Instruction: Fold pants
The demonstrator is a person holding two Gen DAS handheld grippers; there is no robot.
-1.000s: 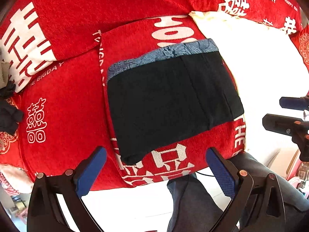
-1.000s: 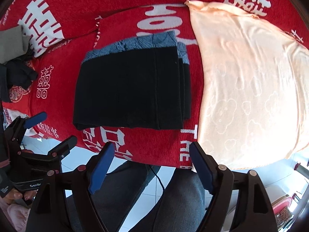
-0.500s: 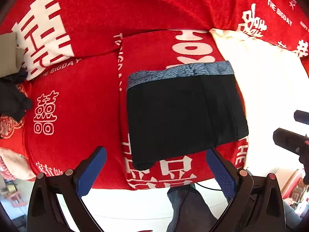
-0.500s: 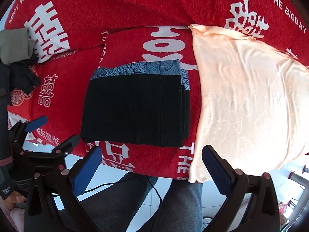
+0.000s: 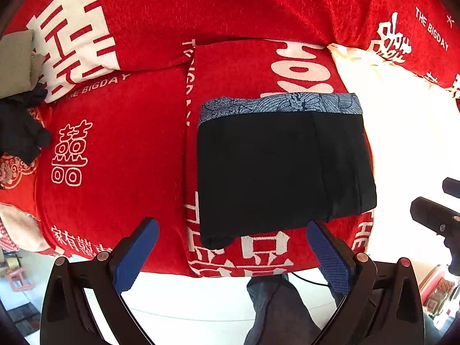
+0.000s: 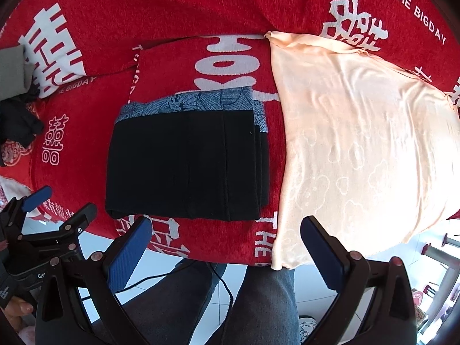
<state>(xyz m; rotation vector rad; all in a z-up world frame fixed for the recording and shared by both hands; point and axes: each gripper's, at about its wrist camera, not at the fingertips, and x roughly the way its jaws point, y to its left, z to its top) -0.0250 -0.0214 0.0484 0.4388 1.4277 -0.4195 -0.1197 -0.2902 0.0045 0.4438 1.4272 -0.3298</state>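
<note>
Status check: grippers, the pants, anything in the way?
Left gripper open, empty. Right gripper open, jaws just widened, nothing between them. Pants folded flat on red blanket. Peach cloth alongside, not overlapping.

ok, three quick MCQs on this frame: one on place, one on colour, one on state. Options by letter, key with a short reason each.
1. Where do the folded black pants lie relative to the peach cloth, in the right wrist view?
A. on top of it
B. to its left, on the red cover
C. underneath it

2. What colour is the patterned band along the far edge of the pants?
A. blue
B. yellow
C. green

3. What state are the left gripper and right gripper in?
A. both clamped on the pants
B. one holding the peach cloth
C. both open, holding nothing

Key: 1 B, the pants sit on red fabric left of the cloth's edge. 2 A, the band is blue with a line pattern. 3 C, the blue pads stand wide apart with nothing between them.
</note>
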